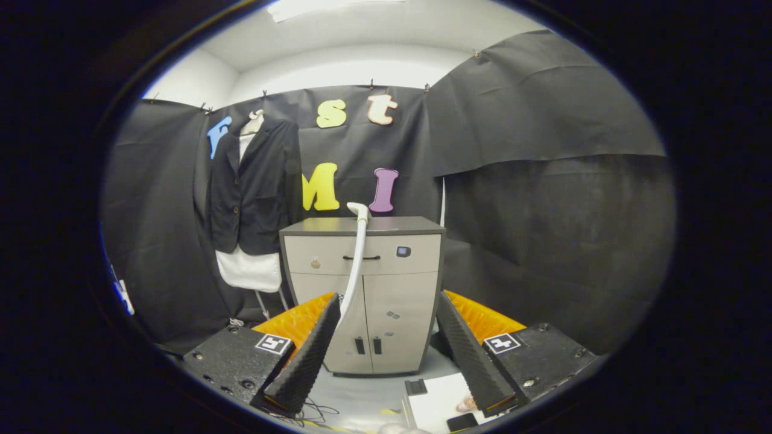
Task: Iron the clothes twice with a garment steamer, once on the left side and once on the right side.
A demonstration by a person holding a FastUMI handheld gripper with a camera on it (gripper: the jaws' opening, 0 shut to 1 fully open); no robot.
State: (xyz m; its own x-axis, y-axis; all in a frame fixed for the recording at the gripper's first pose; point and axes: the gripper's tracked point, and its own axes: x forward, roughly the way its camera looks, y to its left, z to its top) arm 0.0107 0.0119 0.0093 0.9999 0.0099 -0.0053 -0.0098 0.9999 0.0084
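While the gripper [386, 343] hangs low in the booth, its two ribbed black fingers [307, 355] stand wide apart and hold nothing.

In the gripper view, the garment steamer [356, 259] stands beyond the fingers, against the front of a grey cabinet [398, 289]. Its white handle runs nearly upright, leaning a little so the foot drops behind the left finger's tip and the top reaches the cabinet's upper edge. Its head [358, 210] hooks over at the top and seems to face left, toward the clothes.

A dark jacket [253, 187] over a white garment [250, 271] hangs on a form against the black wall, to the left of the cabinet and well beyond the left finger. It hangs straight down, front toward the gripper.

On the floor between and just ahead of the fingers lies a white sheet [440, 401] with small dark items on it.
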